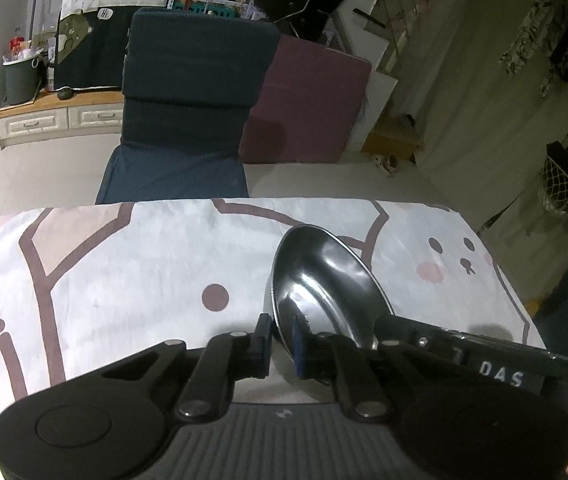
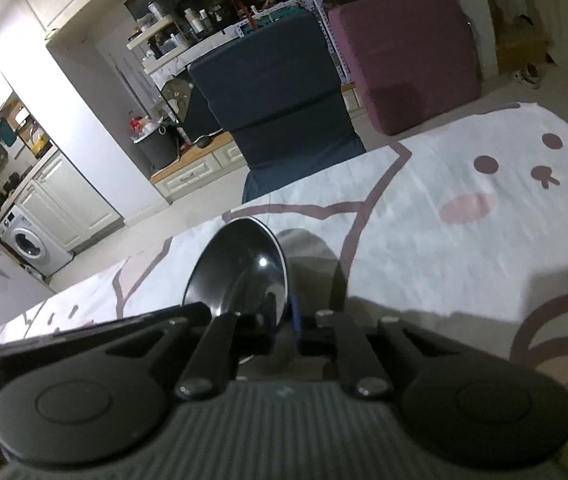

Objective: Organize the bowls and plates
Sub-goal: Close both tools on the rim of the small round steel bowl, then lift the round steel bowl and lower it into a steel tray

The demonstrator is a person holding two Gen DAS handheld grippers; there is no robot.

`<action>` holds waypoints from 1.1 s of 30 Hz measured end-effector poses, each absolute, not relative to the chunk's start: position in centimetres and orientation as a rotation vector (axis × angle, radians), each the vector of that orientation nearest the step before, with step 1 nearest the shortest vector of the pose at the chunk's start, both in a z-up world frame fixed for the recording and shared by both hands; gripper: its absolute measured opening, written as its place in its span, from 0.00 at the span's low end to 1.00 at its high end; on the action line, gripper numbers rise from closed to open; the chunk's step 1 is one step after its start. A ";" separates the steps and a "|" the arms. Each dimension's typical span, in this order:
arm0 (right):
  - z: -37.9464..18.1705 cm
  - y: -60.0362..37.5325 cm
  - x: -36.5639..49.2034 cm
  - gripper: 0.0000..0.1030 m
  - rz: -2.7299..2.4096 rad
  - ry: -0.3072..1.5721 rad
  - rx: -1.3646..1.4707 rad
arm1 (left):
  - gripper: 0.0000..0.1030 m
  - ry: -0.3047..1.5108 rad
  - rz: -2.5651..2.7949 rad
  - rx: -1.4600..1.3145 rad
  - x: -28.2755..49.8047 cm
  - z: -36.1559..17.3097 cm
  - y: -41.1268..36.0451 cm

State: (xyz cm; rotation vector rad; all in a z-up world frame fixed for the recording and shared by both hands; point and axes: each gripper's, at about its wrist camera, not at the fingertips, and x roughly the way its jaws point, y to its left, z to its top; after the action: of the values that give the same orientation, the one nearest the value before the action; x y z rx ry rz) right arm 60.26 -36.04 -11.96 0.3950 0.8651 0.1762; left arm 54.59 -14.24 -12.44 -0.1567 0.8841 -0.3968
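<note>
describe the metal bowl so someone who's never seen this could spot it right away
Start at the table draped in the white cartoon-bear cloth. Near its right end, below the printed bear face, sits a shiny steel bowl. It is the only bare metal dish there, and both claws pinch its rim: the left claw on the near edge, the right claw reaching in from the right side.

We see a dim indoor room with strong fisheye bending and dark corners. A small glare spot sits in the dark bowl [image 2: 244,276]; the steel bowl [image 1: 324,280] shows soft reflections. Shadows fall across the patterned cloth [image 2: 464,240], which looks slightly smeared.
</note>
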 end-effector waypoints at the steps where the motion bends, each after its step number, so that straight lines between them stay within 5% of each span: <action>1: -11.9 -36.0 60.1 0.08 0.173 0.865 0.380 | 0.10 0.885 -0.400 -0.152 54.4 -12.3 -14.3; 14: -7.5 -35.3 56.4 0.07 0.216 0.850 0.347 | 0.09 0.850 -0.364 -0.194 48.6 -6.6 -12.4; 33: 1.6 -29.2 42.6 0.06 0.389 0.819 0.269 | 0.09 0.743 -0.229 -0.293 30.1 0.9 -3.2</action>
State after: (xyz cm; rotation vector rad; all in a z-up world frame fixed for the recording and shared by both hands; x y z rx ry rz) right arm 42.59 -29.21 1.62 0.2692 0.8190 0.3888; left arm 30.13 -3.21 0.93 -0.2931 0.7429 -0.2295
